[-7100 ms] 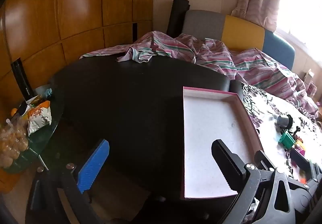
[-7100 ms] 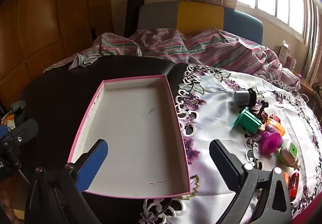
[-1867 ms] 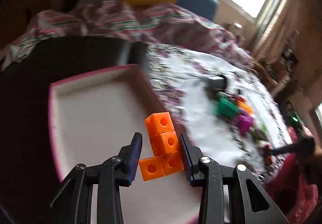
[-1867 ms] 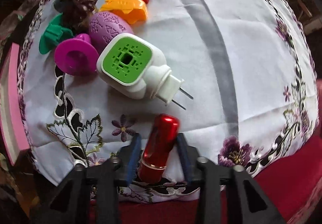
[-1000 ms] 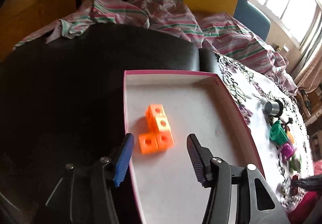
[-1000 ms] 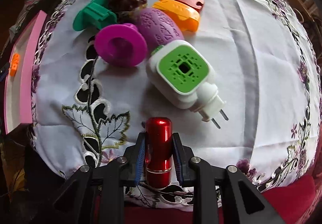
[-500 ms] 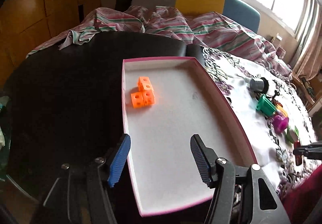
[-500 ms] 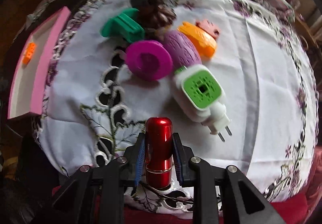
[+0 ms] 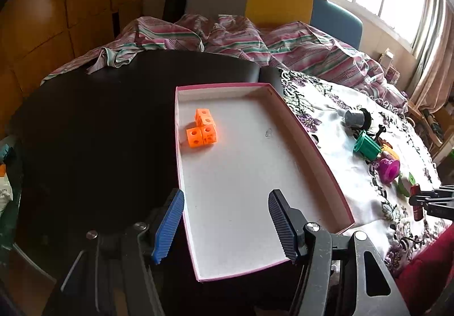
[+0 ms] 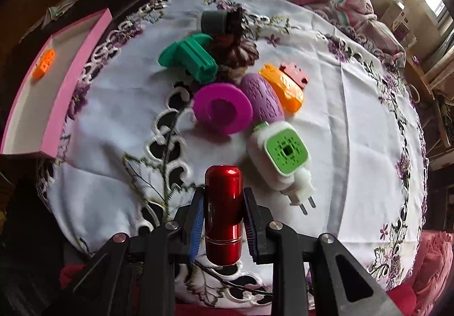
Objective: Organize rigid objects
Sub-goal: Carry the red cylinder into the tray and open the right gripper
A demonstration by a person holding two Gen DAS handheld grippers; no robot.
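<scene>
One red cylinder is clamped lengthwise in the right hand-held gripper, rounded end pointing away, above the white embroidered cloth. The left hand-held gripper gapes empty over one pink-rimmed tray holding one orange block cluster near its far left corner.

Dark round table, right part under white embroidered tablecloth w/ purple flowers. Pink-rimmed shallow cardboard tray sits on bare dark part, its right edge just beside cloth. Small plastic items clustered on cloth.
</scene>
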